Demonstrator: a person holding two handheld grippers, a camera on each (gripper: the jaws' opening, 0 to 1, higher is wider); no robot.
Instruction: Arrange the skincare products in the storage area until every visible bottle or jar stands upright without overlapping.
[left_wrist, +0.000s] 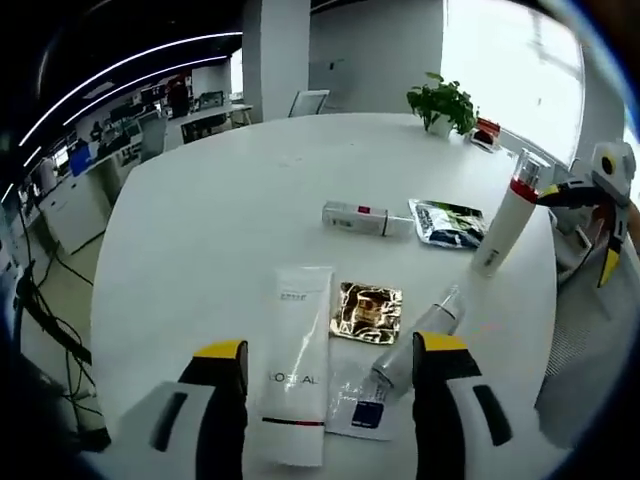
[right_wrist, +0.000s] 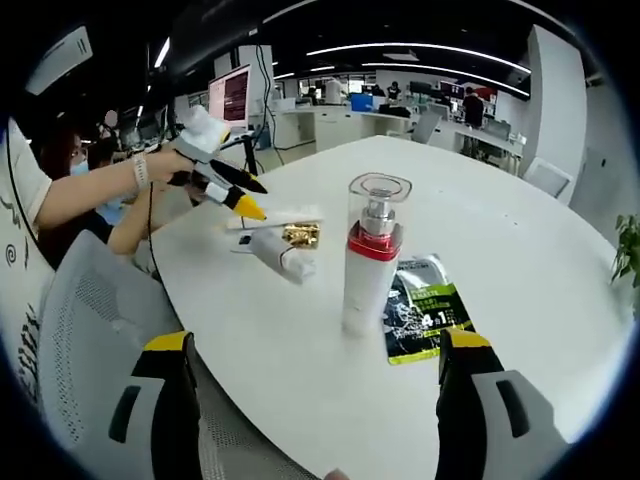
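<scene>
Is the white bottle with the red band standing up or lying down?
Standing up. The bottle rests on its base on the table, clear cap on top.

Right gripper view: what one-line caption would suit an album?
Open tool faces an upright pump bottle beside a green sachet on a white table.

A round white table (left_wrist: 220, 190) is seen carrying everything. A white L'Oréal tube (left_wrist: 297, 360) is laid flat near its front edge, with a gold sachet (left_wrist: 370, 311) just beside it and a clear-capped bottle (left_wrist: 415, 350) lying across a blue-printed sachet (left_wrist: 362, 405). Further back, a small white box (left_wrist: 365, 219) and a green-black pouch (left_wrist: 448, 222) are laid flat. A red-collared pump bottle (right_wrist: 370, 255) is stood upright, and a potted plant (left_wrist: 443, 102) is set at the far edge.
</scene>
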